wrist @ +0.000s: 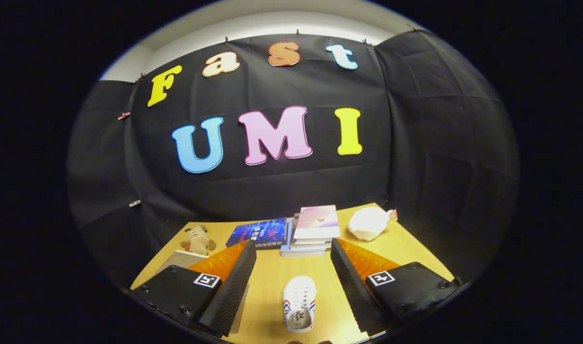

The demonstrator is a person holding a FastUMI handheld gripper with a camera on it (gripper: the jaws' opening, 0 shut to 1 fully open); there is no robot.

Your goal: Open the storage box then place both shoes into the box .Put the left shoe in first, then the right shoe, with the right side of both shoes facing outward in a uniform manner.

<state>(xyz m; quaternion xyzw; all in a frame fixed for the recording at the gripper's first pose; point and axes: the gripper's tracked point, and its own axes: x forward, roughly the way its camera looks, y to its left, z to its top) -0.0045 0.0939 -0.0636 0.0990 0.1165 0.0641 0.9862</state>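
Gripper view: looks forward along the two fingers over a wooden table (pixel 267 286) toward the black cloth booth wall (pixel 415 143).
Jaws: the gripper (pixel 294 291) stands wide open, its two fingers well apart and pressing on nothing.
Fingers: one ridged finger (pixel 234 286) stands on either side of the shoe, neither touching it.
Shoe: a white sneaker (pixel 299 303) with red and blue side stripes lies on the table between the fingers, close to the camera, its toe pointing away toward the books and its opening toward the camera.
Second shoe and storage box: cannot be identified.
Grey object: a flat pale grey piece (pixel 182 260) lies on the table beside the left finger, partly hidden by the gripper body; what it is cannot be told.
Book stack: a pile of books (pixel 313 231) with a pink cover on top sits beyond the fingertips, roughly centred ahead.
Blue book: a dark blue book (pixel 258 232) lies flat just left of the stack, touching or nearly touching it.
Plush toy: a small tan plush animal (pixel 197 240) sits further left, near the table's far left corner.
White bundle: a white crumpled bag-like object (pixel 369 223) rests right of the stack, near the far right corner.
Wall: black cloth hangs behind and beside the table, clipped along its top edge.
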